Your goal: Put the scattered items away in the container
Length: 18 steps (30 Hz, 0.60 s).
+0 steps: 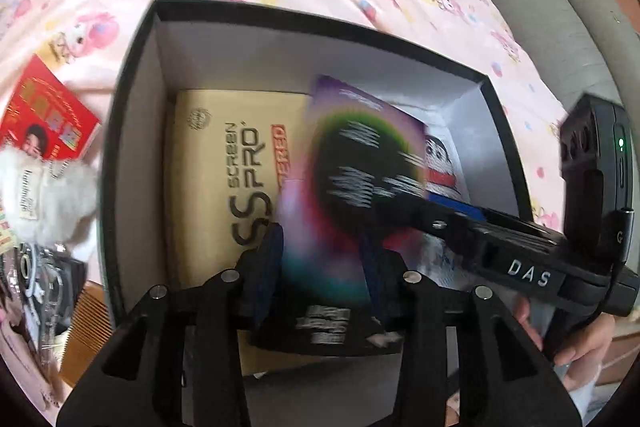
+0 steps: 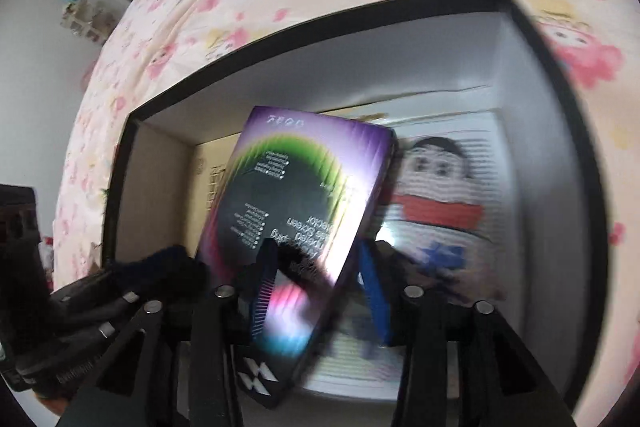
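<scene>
Gripping a purple box (image 2: 304, 187) tight in the right gripper (image 2: 316, 267), low in the middle of the right view, tilted over the open black container (image 1: 132, 107). Sitting close on both sides of that box with the left gripper (image 1: 324, 259) fingers, but cannot tell if squeezing. Lying inside: a tan box (image 1: 216, 187) at the left, a cartoon boy picture (image 2: 436, 195) at the right; outside at the left edge, a red packet (image 1: 44, 111) and a white fluffy toy (image 1: 56, 195).
</scene>
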### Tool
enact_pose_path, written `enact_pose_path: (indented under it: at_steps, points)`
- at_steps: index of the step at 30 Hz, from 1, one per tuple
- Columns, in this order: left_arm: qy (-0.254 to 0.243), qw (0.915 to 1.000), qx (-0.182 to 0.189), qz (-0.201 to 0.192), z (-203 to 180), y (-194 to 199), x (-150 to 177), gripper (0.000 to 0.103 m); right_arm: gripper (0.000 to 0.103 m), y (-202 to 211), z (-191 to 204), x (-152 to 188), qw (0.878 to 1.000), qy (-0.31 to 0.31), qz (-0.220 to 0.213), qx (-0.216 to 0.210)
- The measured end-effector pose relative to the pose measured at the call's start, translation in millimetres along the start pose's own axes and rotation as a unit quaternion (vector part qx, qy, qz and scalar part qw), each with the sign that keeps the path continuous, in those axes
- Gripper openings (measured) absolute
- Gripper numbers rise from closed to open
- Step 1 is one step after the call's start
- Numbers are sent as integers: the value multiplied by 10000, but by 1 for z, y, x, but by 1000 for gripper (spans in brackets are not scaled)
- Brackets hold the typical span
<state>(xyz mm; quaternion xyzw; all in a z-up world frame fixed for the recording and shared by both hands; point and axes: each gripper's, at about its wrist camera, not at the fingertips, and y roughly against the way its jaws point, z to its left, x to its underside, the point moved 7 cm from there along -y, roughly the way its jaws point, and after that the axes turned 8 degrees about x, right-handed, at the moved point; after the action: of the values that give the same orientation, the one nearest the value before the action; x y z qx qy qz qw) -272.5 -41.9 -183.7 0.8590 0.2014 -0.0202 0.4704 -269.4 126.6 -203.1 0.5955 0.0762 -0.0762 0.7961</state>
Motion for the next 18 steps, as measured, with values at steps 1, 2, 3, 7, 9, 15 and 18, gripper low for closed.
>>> enact_pose_path:
  at_steps: [1,2,3,7,9,15,18]
  points:
    - [35,9998,155,75,-1,0,4,39,41,0,9,1,9995,83,36,-298]
    - [97,9991,368,161,-2,1,8,40,39,3,14,6,9981,101,98,-593]
    - [149,9978,584,278,-3,2,16,40,39,6,16,9,9961,56,135,-873]
    - [-224,9988,393,212,-14,9,29,40,39,33,-2,10,9985,223,-449,-233]
    - [-380,9985,352,162,-22,8,26,40,39,43,-17,12,9975,147,-655,243]
    - [-518,9967,435,452,-43,-14,16,40,39,49,-34,12,9967,38,-704,413]
    - [-428,9977,-53,515,-30,-25,15,42,39,51,-40,14,9966,63,-708,406]
